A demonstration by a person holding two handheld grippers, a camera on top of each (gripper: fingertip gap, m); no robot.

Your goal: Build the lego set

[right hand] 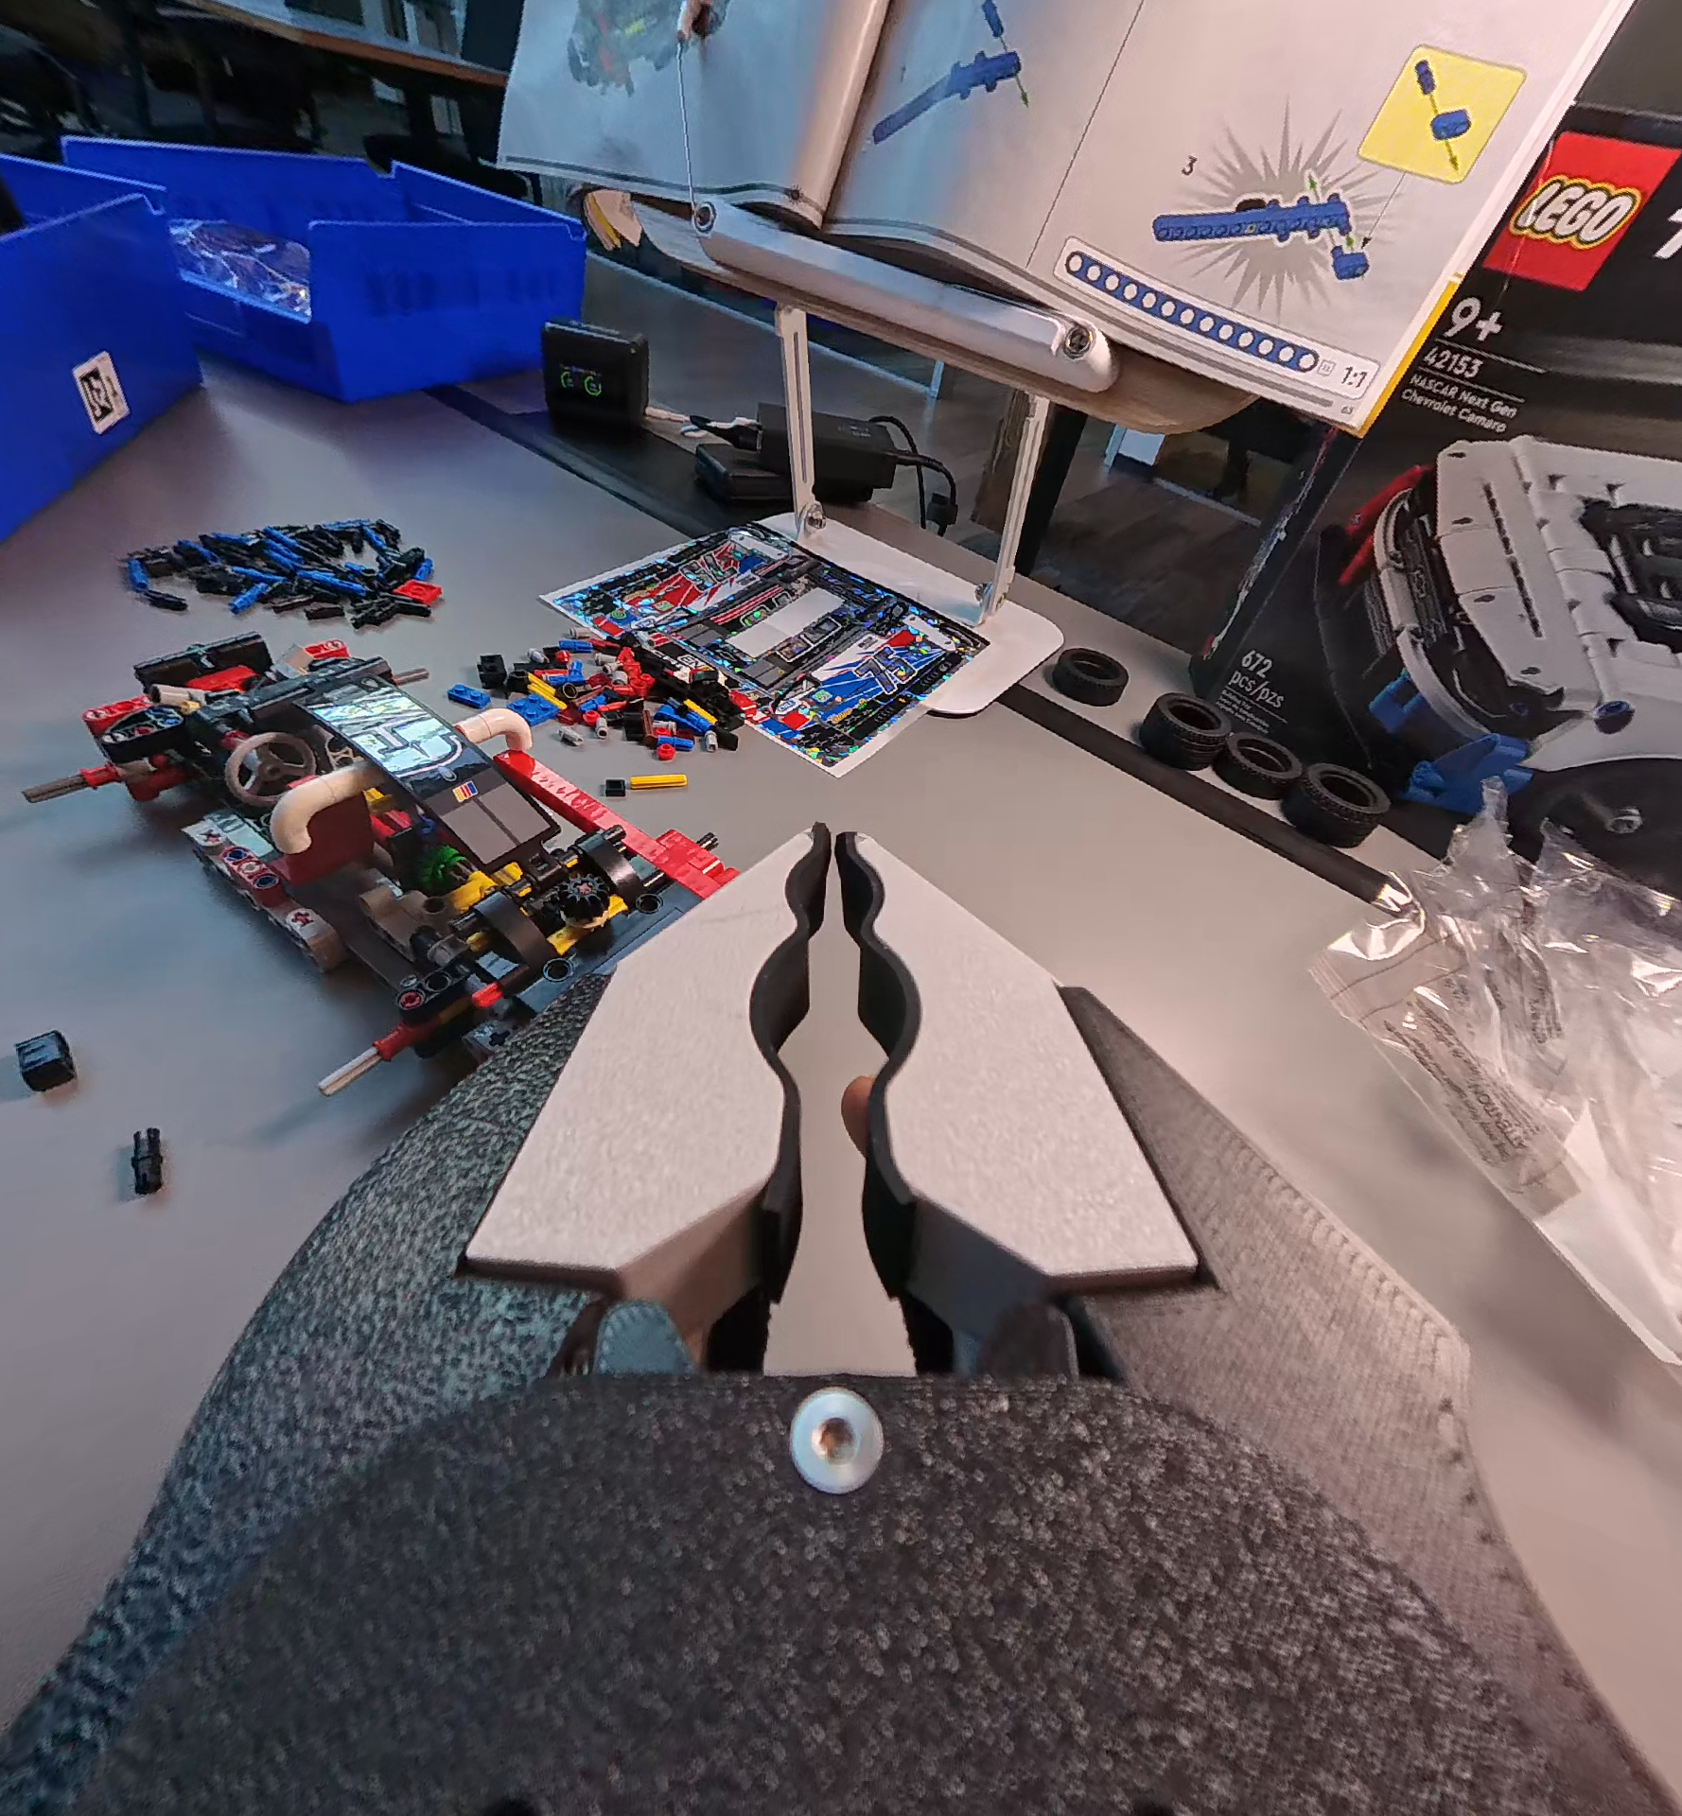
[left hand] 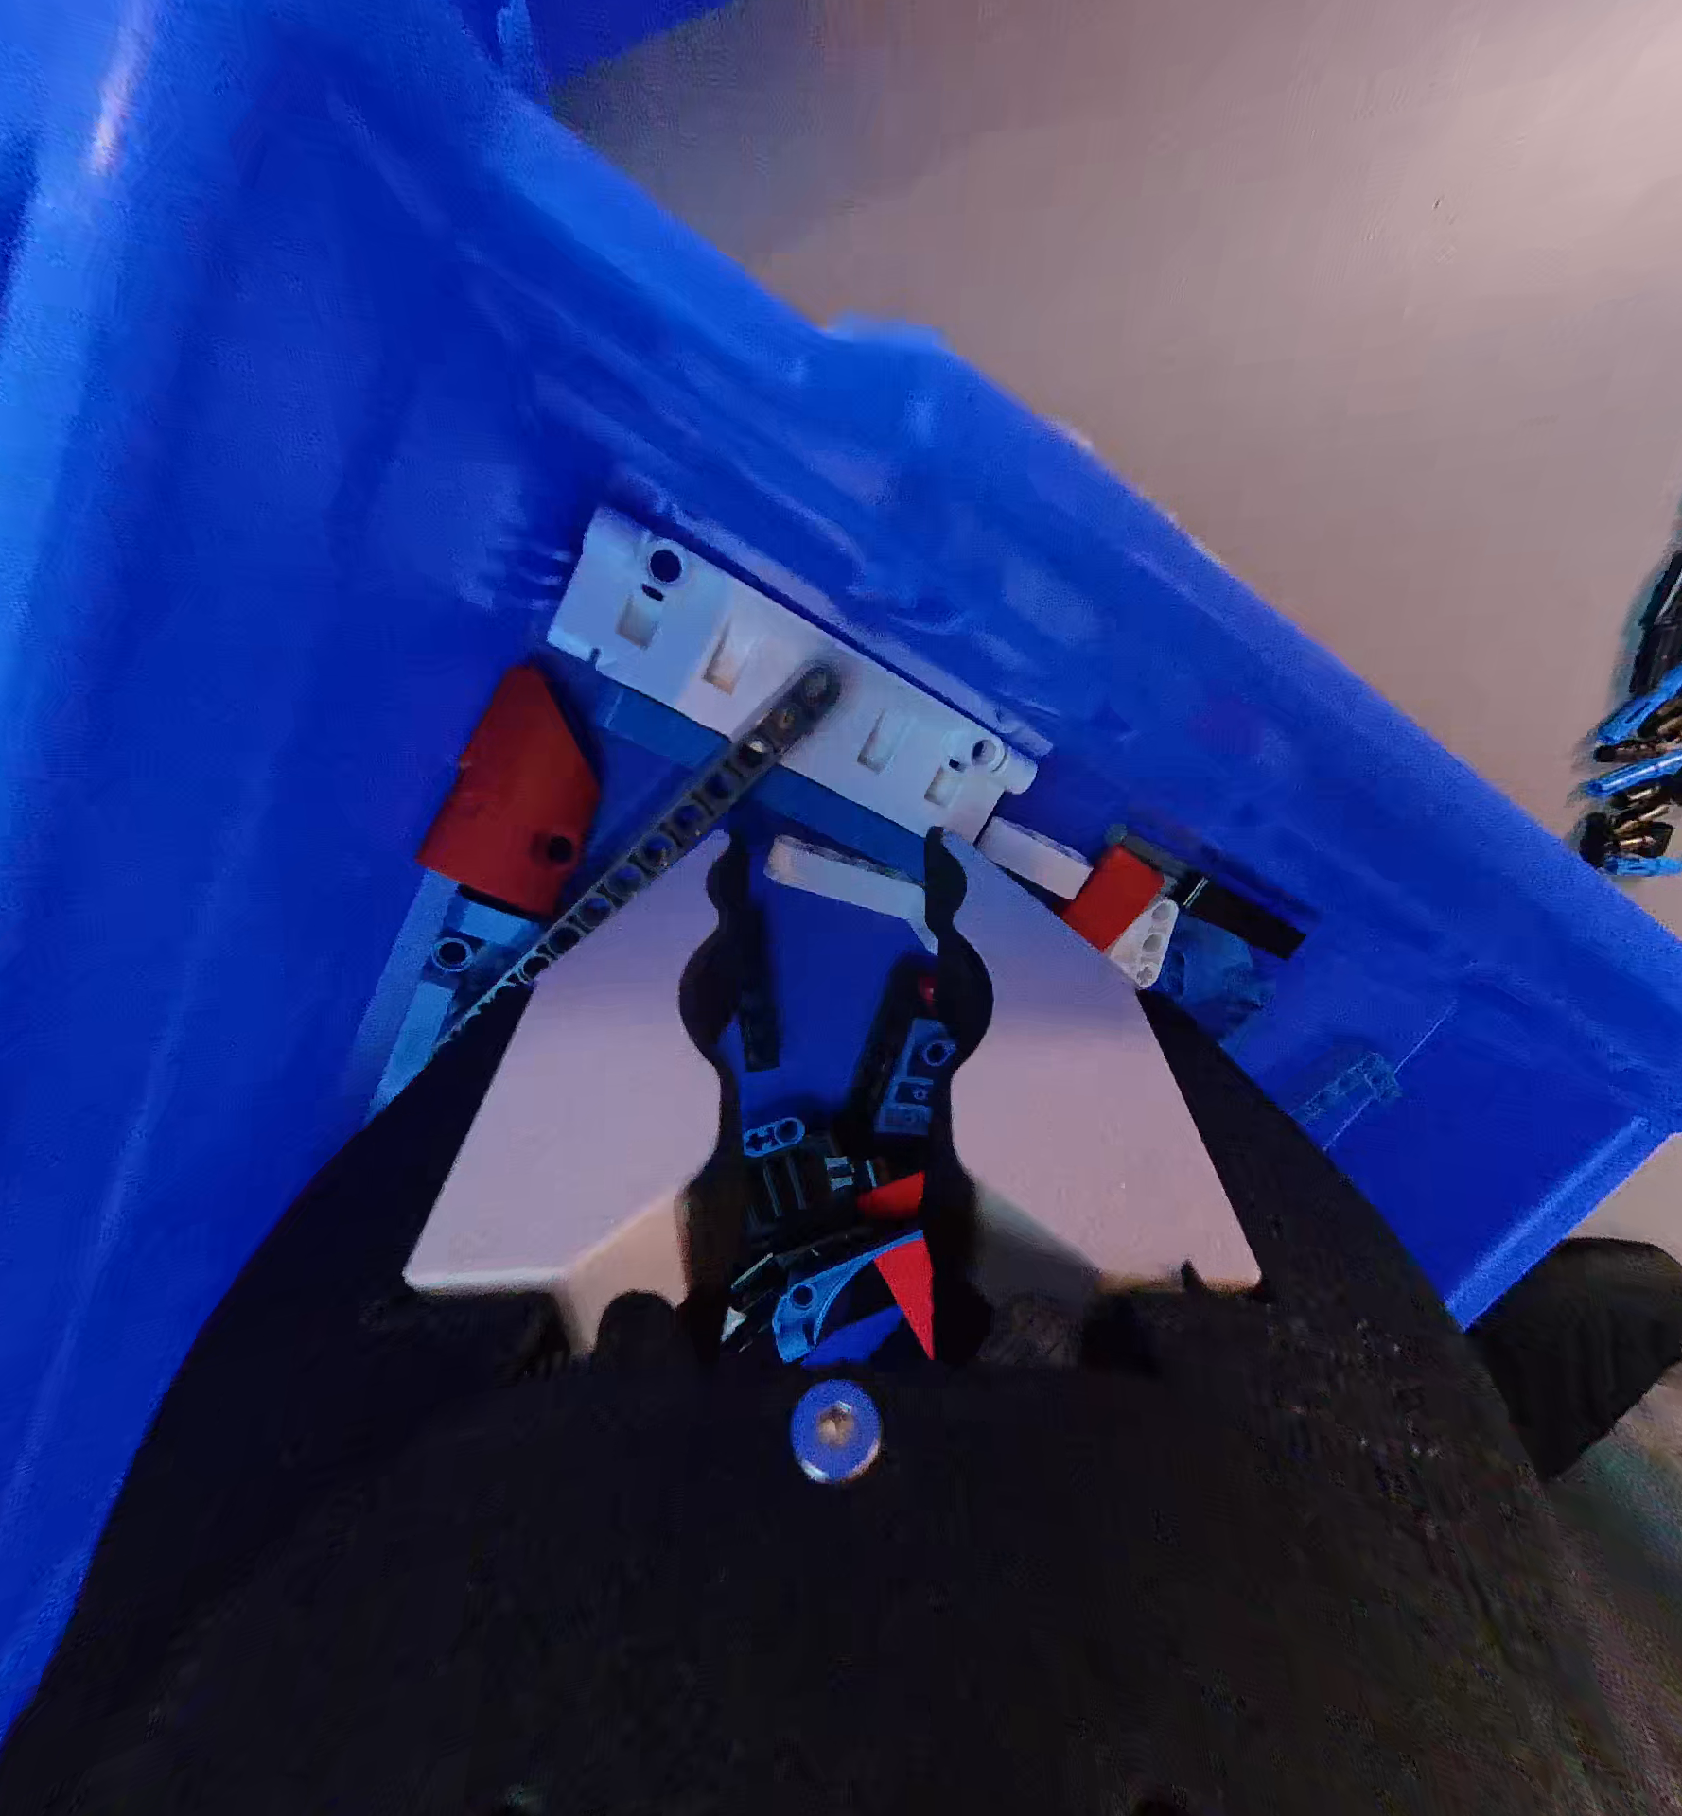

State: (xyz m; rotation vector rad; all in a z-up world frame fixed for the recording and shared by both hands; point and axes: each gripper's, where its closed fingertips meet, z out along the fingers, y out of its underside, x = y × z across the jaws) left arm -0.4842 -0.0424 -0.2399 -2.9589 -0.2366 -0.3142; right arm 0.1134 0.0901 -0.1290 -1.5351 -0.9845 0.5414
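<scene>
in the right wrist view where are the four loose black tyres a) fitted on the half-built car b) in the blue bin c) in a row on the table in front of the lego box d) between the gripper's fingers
c: the four black tyres lie in a row on the table in front of the lego box, apart from the half-built car.
</scene>
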